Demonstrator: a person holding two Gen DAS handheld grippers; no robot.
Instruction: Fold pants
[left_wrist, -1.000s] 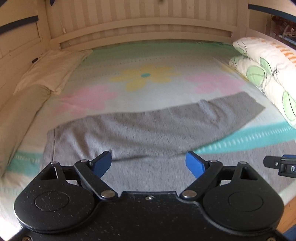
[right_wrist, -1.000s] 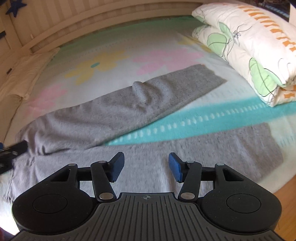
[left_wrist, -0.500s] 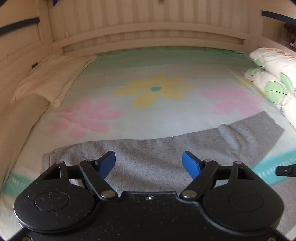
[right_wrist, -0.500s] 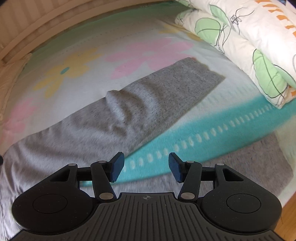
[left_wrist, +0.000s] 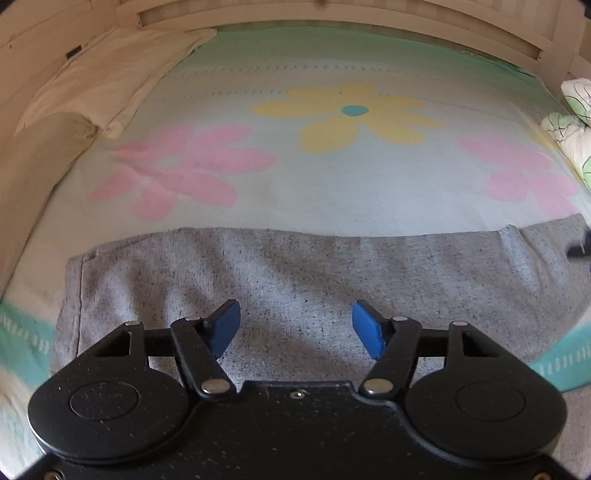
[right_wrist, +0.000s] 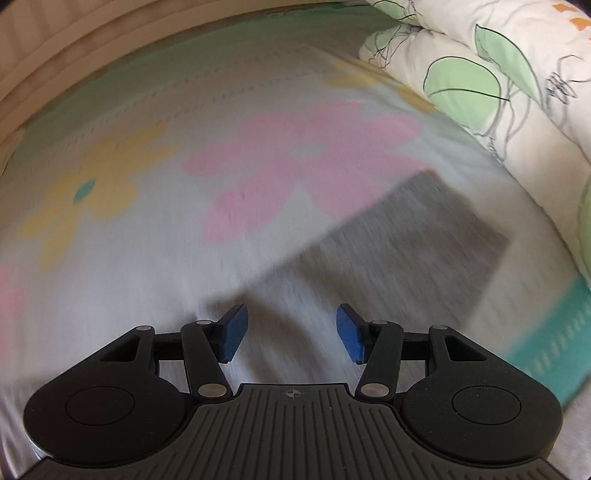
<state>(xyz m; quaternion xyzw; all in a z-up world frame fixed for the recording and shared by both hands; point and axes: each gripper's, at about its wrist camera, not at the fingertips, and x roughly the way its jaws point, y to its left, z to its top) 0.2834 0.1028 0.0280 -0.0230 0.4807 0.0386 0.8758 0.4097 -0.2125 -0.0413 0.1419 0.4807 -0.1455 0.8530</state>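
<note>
Grey knit pants (left_wrist: 295, 273) lie flat across the near part of the bed (left_wrist: 332, 192), on its flower-print sheet. The left gripper (left_wrist: 295, 326) hangs over the pants with jaws spread, gripping nothing. The right gripper (right_wrist: 291, 334) hangs over one pant leg (right_wrist: 413, 236), which runs toward the leaf-print duvet (right_wrist: 498, 85); its jaws are likewise spread and empty.

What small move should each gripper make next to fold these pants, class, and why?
Probably lower both and close on the far edge of the gray pants. The left gripper and right gripper both hover open over cloth lying flat on the flowered sheet, holding nothing, so a grip seems to come first.
</note>
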